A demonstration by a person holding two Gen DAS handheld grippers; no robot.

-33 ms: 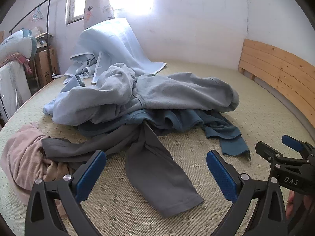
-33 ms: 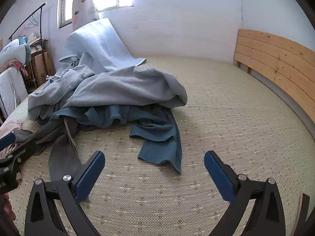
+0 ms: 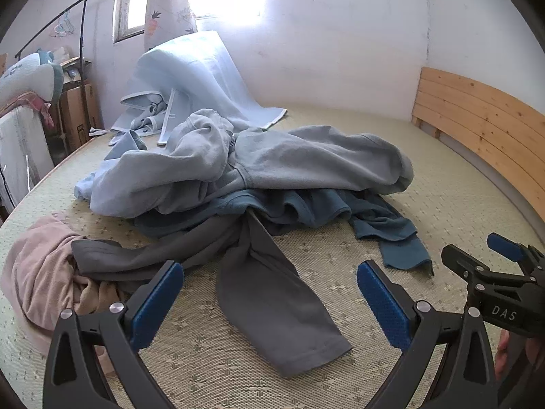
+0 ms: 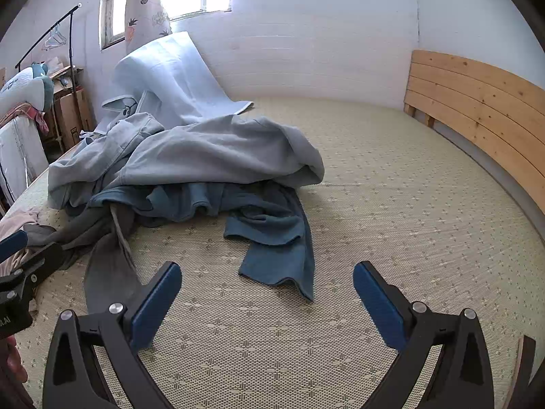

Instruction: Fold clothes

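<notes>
A heap of clothes lies on the bed mat. On top is a pale grey-blue hoodie (image 3: 306, 160) (image 4: 211, 156). Under it is a teal garment (image 3: 385, 225) (image 4: 276, 238) with one end trailing toward me. A dark grey garment (image 3: 272, 300) (image 4: 105, 272) spreads out in front, and a pink one (image 3: 37, 272) is bunched at the left. My left gripper (image 3: 270, 272) is open, hovering above the dark grey piece and holding nothing. My right gripper (image 4: 266, 272) is open too, just short of the teal end, with only mat between its fingers.
A light blue sheet (image 3: 194, 78) leans against the back wall under the window. A wooden headboard (image 3: 477, 119) runs along the right. At the left stand a clothes rack (image 3: 81, 51) and a cardboard box (image 3: 76, 109). Bare woven mat (image 4: 408, 221) stretches to the right.
</notes>
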